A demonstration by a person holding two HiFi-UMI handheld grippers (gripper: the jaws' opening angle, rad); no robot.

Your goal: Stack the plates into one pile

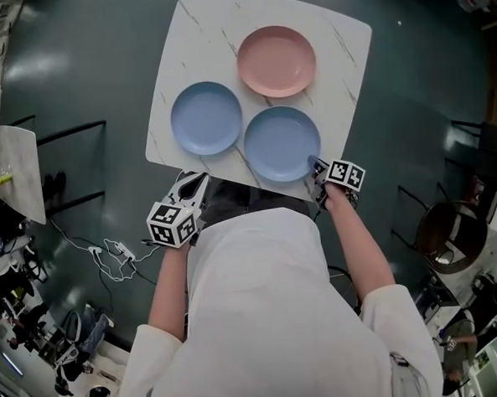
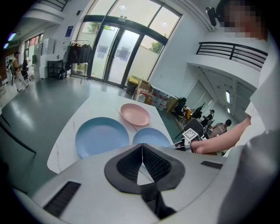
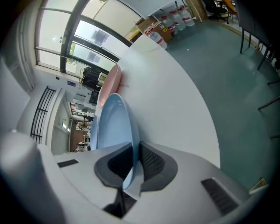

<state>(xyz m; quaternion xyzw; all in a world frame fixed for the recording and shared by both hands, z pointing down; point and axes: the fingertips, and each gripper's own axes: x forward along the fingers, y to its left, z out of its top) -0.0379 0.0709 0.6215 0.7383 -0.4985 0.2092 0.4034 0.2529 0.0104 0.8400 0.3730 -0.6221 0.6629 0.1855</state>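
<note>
A dark grey-green floor (image 1: 81, 69) surrounds a square white marble table (image 1: 213, 32) with rounded corners, seen from steeply above. A white cable (image 1: 109, 248) trails over the floor on the left.

Three plates lie on the table in a tight cluster, none stacked. The pink plate (image 1: 276, 61) is farthest from the person. The left blue plate (image 1: 206, 118) lies just beside it, nearer and to the left. The near blue plate (image 1: 281, 143) sits by the table's near edge, just beside both others.

The right gripper (image 1: 316, 166) reaches in from the near right. Its jaws are clamped on the rim of the near blue plate, and in the right gripper view the thin blue edge runs straight between the ribbed pads. I cannot tell whether that rim is raised off the table.

The left gripper (image 1: 195, 181) hangs at the near left edge of the table, pointing down toward the plates. Its jaws are pressed together with nothing between them.
</note>
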